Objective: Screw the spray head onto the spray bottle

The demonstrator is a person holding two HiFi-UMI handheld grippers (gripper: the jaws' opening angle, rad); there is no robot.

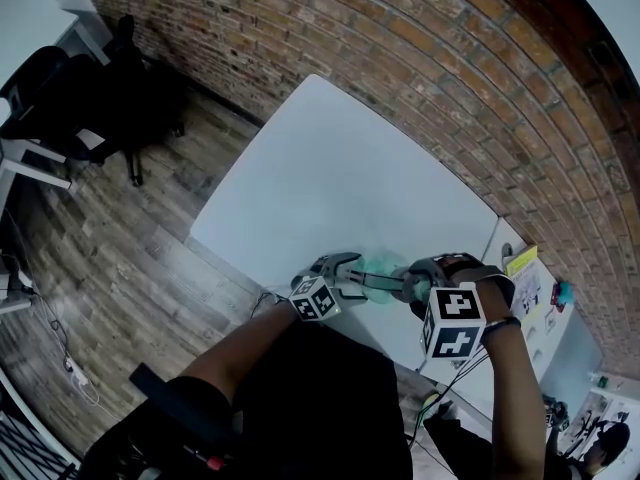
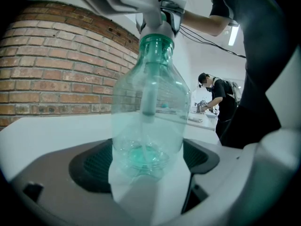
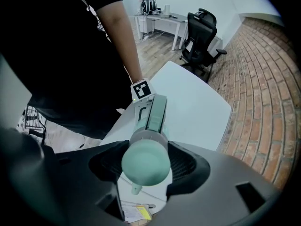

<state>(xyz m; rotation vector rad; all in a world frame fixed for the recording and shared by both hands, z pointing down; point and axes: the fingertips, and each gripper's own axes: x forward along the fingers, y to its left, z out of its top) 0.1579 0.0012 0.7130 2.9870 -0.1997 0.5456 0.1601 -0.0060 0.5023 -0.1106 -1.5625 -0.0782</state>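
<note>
The left gripper (image 2: 148, 165) clamps the clear spray bottle (image 2: 150, 112) by its base, while the right gripper (image 3: 146, 166) grips the green spray head (image 3: 145, 160) (sitting at the bottle's neck) between its jaws.

In the head view the spray bottle (image 1: 378, 267) is a green smudge, its neck too small to make out. In the right gripper view the spray head (image 3: 146, 163), seen end-on, hides its joint with the bottle.

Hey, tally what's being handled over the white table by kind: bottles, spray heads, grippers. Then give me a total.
Spray bottle: 1
Spray head: 1
Grippers: 2, the left gripper and the right gripper
Total: 4
</note>
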